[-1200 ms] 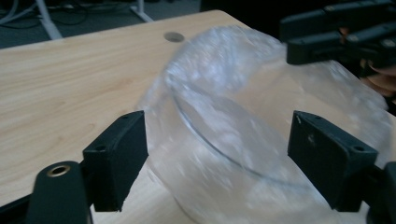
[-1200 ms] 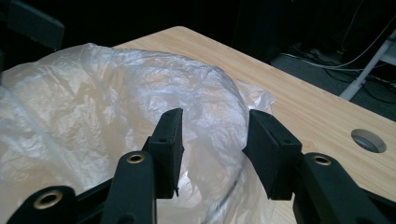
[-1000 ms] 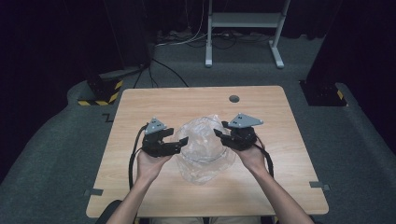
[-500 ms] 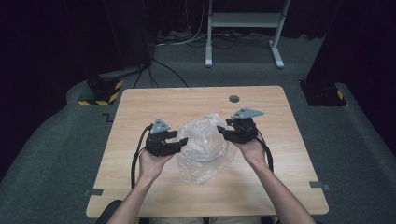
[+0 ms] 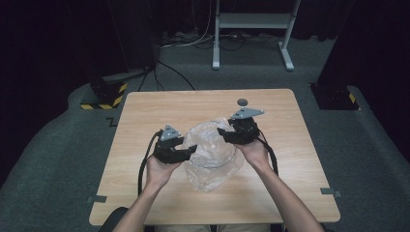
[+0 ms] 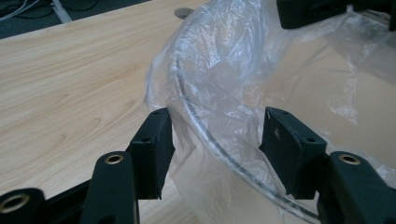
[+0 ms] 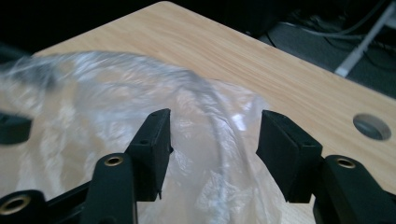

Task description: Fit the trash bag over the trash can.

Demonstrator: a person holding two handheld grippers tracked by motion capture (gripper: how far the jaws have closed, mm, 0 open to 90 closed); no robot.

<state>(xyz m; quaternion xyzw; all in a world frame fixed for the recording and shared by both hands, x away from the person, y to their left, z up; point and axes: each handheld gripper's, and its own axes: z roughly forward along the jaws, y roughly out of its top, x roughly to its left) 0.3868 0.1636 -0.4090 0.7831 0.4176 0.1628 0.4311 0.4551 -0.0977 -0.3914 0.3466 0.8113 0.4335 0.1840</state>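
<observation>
High view above the table (image 5: 145,106), forward-down; both gripper views close, sharing the plastic bag (image 5: 212,154).

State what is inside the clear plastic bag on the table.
Nothing shows through the clear plastic bag: only wooden table beneath. Its crumpled lower folds could hide something small.

The wooden table (image 5: 145,111) carries a round grey hole (image 5: 242,102) near its far edge — just beyond the right claw. Past the far edge, beyond both claws, a white metal stand (image 5: 251,29) rests on the grey carpet (image 5: 58,159), with cables (image 5: 193,41) lying beside it. A black block with yellow-black stripes (image 5: 104,94) sits far to the left of the left claw — a similar one (image 5: 336,96) sits on the right, beyond the right claw. Two grey tape pieces (image 5: 330,191) mark the floor at the near corners.
</observation>
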